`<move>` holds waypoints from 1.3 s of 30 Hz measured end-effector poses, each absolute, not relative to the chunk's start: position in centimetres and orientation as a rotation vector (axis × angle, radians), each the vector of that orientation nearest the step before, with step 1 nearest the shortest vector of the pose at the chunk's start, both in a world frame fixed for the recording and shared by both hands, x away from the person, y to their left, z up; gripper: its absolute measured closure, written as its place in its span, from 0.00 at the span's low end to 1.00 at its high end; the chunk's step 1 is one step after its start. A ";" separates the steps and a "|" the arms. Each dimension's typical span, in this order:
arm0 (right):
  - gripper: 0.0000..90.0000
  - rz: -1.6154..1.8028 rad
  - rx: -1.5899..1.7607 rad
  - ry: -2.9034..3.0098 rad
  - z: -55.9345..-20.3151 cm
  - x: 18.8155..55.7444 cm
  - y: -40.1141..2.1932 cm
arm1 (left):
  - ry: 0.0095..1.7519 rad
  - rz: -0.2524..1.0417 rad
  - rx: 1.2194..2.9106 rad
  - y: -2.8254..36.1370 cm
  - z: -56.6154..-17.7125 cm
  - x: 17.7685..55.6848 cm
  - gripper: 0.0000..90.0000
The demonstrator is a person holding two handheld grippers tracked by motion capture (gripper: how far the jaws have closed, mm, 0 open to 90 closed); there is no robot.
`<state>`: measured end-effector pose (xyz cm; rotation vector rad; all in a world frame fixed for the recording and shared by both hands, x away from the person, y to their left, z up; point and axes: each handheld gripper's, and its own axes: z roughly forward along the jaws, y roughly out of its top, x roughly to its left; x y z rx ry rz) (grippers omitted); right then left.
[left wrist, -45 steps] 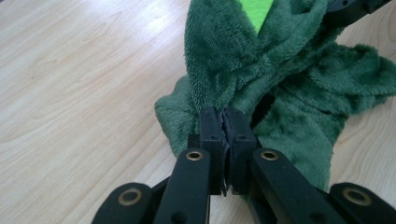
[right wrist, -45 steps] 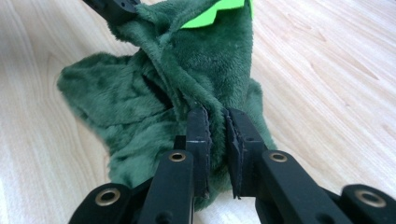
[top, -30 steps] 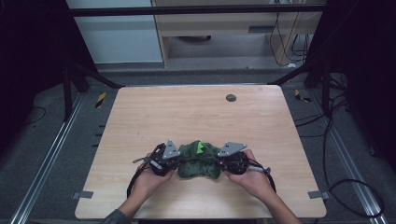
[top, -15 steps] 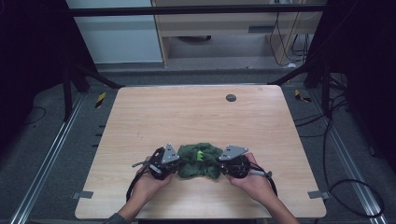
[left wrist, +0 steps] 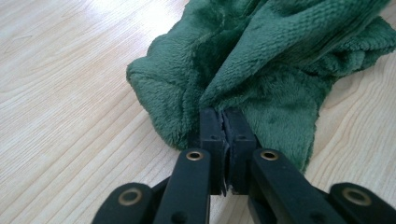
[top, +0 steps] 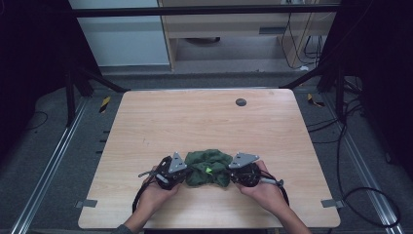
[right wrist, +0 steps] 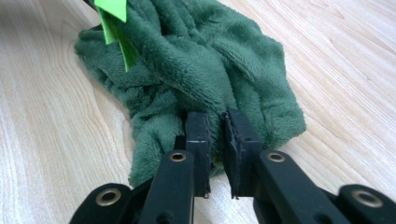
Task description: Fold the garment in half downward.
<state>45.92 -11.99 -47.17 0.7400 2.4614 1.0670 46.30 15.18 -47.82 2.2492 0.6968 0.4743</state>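
My left gripper (left wrist: 224, 116) and right gripper (right wrist: 217, 119) each pinch an end of the bunched green fleece cloth (top: 208, 167) on the table (top: 204, 117).

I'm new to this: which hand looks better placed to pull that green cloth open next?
Neither clearly. The left gripper and the right gripper are each clamped on an opposite end of the bunched green fleece cloth, so probably both pull apart together. The right sits nearer the bright green tag.
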 end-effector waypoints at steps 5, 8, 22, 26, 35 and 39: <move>0.93 1.079 0.735 2.455 -46.9 46.0 -12.0 | 0.701 0.486 2.237 15.2 -47.6 46.2 0.99; 0.92 1.088 0.729 2.437 -46.3 45.9 -12.0 | 0.703 0.494 2.218 15.3 -47.3 46.1 0.99; 0.92 1.116 0.706 2.411 -45.2 45.3 -11.8 | 0.703 0.540 2.162 15.6 -46.2 45.4 0.99; 0.92 1.129 0.699 2.400 -44.9 45.0 -11.9 | 0.693 0.538 2.160 15.7 -46.0 45.1 0.99; 0.92 1.131 0.700 2.406 -45.3 44.1 -12.1 | 0.682 0.522 2.166 15.8 -46.4 44.5 0.99; 0.91 1.126 0.695 2.412 -45.6 43.8 -12.1 | 0.664 0.512 2.170 15.7 -46.8 44.1 0.99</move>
